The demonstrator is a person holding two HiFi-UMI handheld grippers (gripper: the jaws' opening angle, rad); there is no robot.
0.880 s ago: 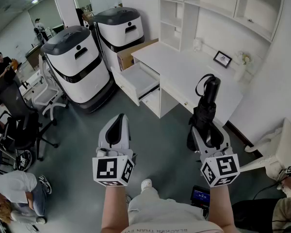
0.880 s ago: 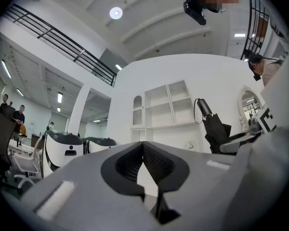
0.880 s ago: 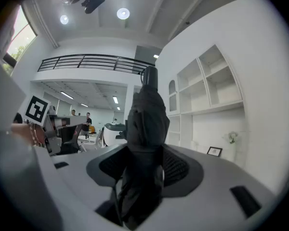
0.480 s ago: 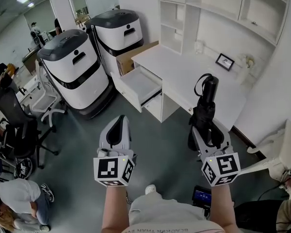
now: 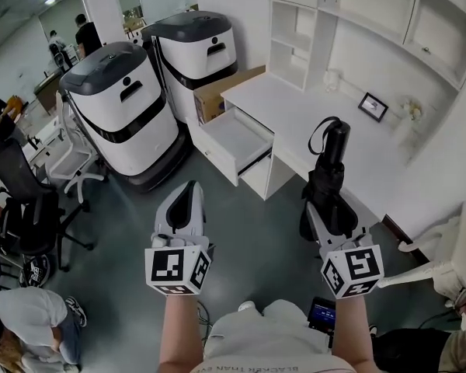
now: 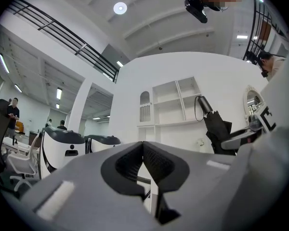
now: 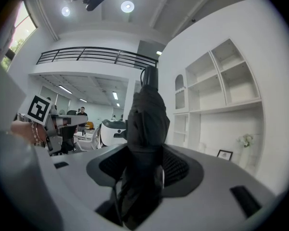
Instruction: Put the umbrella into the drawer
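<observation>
The right gripper (image 5: 330, 212) has its jaws pinching a folded black umbrella (image 5: 332, 169) around the gathered fabric, and the right gripper view shows the dark cloth filling the gap between the two ribbed pads. The umbrella points away from the person, with its handle and looped wrist strap (image 5: 318, 134) at the far end. It is held in the air in front of the white counter (image 5: 303, 111) and touches neither the counter nor the grey floor (image 5: 248, 224). The left gripper (image 5: 189, 193) hangs beside it at about the same height. Its jaws are pressed together at the tips with nothing between them, as the left gripper view shows. The drawer (image 5: 237, 134) stands pulled open under the near left end of the counter, its white inside bare, and it is well apart from the umbrella, ahead and to the left of it. A small framed picture (image 5: 373, 106) stands on the counter near the wall, under white shelves (image 5: 357, 22). A cardboard box (image 5: 217, 95) sits just left of the counter. Two large white and grey machines (image 5: 124, 107) stand further left, with office chairs (image 5: 70, 158) and a few people beyond them.
</observation>
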